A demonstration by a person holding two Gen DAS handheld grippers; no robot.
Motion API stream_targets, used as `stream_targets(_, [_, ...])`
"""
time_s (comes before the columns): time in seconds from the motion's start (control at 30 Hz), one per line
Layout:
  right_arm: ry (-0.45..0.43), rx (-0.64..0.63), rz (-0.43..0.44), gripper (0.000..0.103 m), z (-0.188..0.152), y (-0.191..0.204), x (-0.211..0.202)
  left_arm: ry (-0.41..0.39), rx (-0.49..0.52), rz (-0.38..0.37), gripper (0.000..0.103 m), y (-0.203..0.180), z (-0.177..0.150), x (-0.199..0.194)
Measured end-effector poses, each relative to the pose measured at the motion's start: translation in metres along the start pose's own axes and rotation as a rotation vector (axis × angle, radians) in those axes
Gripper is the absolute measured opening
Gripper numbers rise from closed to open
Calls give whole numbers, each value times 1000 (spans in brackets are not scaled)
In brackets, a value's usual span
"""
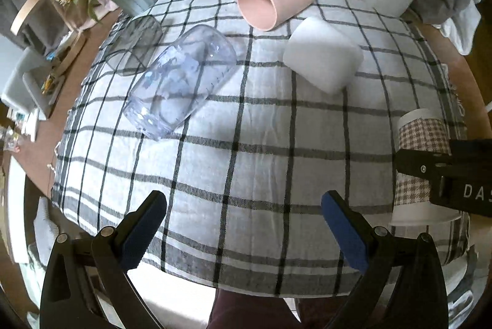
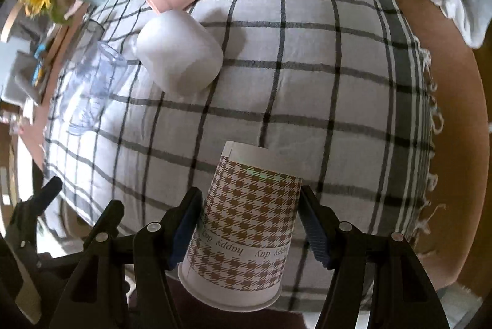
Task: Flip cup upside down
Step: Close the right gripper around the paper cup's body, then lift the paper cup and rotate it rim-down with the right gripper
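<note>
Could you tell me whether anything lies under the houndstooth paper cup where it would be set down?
Nothing visible does. The right gripper holds the paper cup inverted over bare checked tablecloth; the white cup lies well beyond it.

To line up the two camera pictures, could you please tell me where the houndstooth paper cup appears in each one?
Left wrist view: the paper cup is at the far right edge, gripped by the right gripper.
Right wrist view: the paper cup is bottom centre, upside down, between the right gripper's fingers.
Shared landmark: the white cup lying on the checked cloth.
</note>
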State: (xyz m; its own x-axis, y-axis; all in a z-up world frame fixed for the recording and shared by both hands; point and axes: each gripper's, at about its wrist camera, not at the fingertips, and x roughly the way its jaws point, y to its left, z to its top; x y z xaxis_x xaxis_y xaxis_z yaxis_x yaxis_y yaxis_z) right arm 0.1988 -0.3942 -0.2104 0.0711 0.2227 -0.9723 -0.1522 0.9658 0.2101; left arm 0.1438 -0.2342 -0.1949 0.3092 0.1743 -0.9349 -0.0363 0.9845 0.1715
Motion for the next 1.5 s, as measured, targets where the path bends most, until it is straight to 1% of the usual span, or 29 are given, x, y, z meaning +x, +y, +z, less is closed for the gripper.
stream_targets(0.13, [37, -79, -1, 64, 11, 4, 11, 19, -14, 18, 103, -3, -1, 4])
stream_targets(0.23, [38, -103, -12, 64, 13, 6, 17, 28, -27, 34, 103, -4, -3, 7])
stream_targets(0.5, [50, -103, 11, 65, 17, 4, 25, 53, -50, 19, 103, -4, -5, 11])
stream_targets(0.57, [52, -96, 21, 74, 18, 5, 27, 50, -51, 20, 103, -4, -5, 10])
stream_targets(0.63, [36, -83, 36, 78, 17, 6, 25, 42, -54, 18, 103, -2, -6, 8])
stream_targets(0.67, [27, -77, 40, 78, 16, 5, 23, 37, -56, 16, 103, -1, -5, 7])
stream_targets(0.73, [-8, -51, 54, 78, 13, 1, 13, 26, -57, 9, 103, 1, -5, 3])
stream_targets(0.8, [-90, -12, 44, 78, 7, -4, -8, 15, -58, 7, 103, 3, -4, -2])
stream_targets(0.83, [-139, 0, 49, 80, 3, -6, -19, 10, -56, 1, 103, 2, -3, -5])
stream_targets(0.87, [-165, 10, 49, 82, 0, -7, -27, 6, -54, -10, 103, 1, -1, -8])
stream_targets(0.93, [-227, 56, 29, 83, -8, -12, -45, 4, -45, -47, 103, -3, 3, -14])
stream_targets(1.0, [-273, 100, 28, 83, -15, -20, -59, -5, -18, -78, 103, -10, 9, -20])
stream_targets(1.13, [-318, 197, 25, 83, -27, -44, -78, -22, 67, -126, 102, -31, 22, -35])
stream_targets(1.23, [-367, 259, 11, 83, -33, -55, -90, -43, 99, -178, 102, -45, 33, -44])
stream_targets(1.33, [-435, 302, -5, 83, -45, -68, -111, -68, 142, -253, 102, -56, 40, -55])
stream_targets(1.4, [-495, 316, 5, 83, -54, -71, -126, -80, 162, -281, 102, -62, 43, -62])
stream_targets(1.43, [-539, 321, 1, 83, -59, -71, -134, -93, 171, -291, 102, -65, 44, -66])
stream_targets(1.5, [-595, 317, -4, 83, -64, -72, -144, -105, 197, -295, 102, -72, 46, -72])
